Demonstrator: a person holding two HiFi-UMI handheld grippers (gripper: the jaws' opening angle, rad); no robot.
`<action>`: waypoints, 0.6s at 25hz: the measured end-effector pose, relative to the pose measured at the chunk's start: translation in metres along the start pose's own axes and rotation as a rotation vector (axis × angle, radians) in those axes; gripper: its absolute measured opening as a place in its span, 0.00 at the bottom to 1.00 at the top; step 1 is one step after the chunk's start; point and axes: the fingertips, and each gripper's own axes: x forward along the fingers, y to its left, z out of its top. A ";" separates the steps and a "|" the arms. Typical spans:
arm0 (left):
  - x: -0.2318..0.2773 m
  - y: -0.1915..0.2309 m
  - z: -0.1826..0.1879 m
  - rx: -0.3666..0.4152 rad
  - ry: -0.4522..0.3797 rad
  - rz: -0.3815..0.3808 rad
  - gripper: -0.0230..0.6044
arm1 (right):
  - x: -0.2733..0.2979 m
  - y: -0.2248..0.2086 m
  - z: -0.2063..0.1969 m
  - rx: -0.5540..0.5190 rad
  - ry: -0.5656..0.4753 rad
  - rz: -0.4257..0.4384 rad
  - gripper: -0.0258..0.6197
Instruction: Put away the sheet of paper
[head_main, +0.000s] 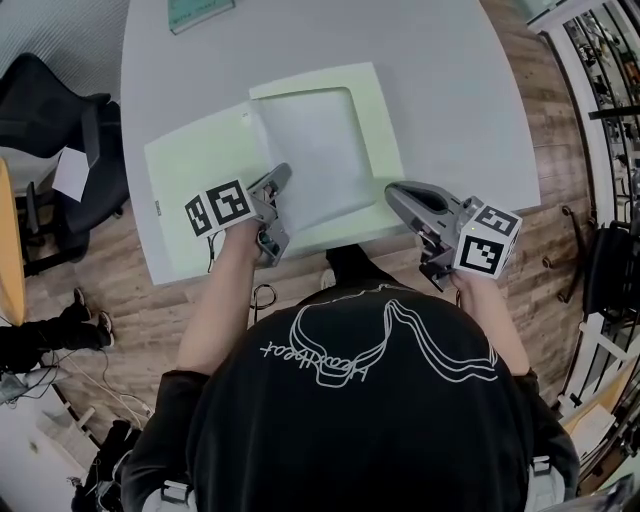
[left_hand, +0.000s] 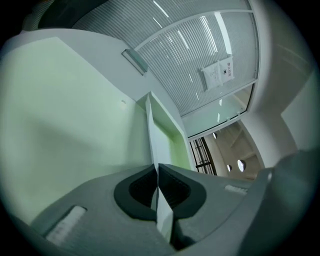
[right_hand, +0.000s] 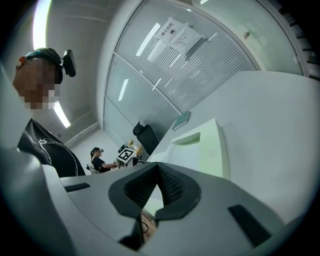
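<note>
Where the surface (head_main: 430, 70) meets the wooden floor at far left, entries begin and run rightward.

1. Office chair (head_main: 50, 110), black, on the floor, well apart from the work.
2. Teal pad (head_main: 200, 12), at the far edge of the surface; not involved.
3. Folder (head_main: 190, 170), pale green, lying open flat. The left flap is bare; the right panel carries the sheet. It fills the left gripper view as a broad green field (left_hand: 65, 115).
4. Left tongs (head_main: 283, 175), pressed together on the near-left edge of the sheet. The left gripper view shows the pads meeting (left_hand: 158, 172) with the thin white edge running straight out between them.
5. Sheet of paper (head_main: 320, 150), white, resting on the folder's right panel beside the fold. Its long axis runs from the person toward the far side, leaning slightly right. Seen edge-on from the left gripper view (left_hand: 151, 140), its gripped side appears raised off the folder.
6. Right tongs (head_main: 392, 190), pads closed at the tips (right_hand: 157, 167), nothing between them. They hover just beside the sheet's near-right corner; contact cannot be told.

Governing relation: the sheet lies between the two tongs, rightward of the left pair and leftward of the right. The left hand alone has it. Judged from this, the sheet wants settling square on the right panel, after which the bare left flap could fold over it.
</note>
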 end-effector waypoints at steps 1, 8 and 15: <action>0.003 -0.001 -0.001 -0.005 0.007 -0.006 0.05 | 0.000 -0.001 -0.001 0.001 0.002 0.000 0.05; 0.019 -0.003 -0.008 -0.048 0.045 -0.046 0.06 | 0.001 -0.007 -0.006 0.020 0.007 -0.006 0.06; 0.028 -0.012 -0.014 0.010 0.098 -0.045 0.06 | 0.002 -0.009 -0.011 0.040 0.008 -0.006 0.06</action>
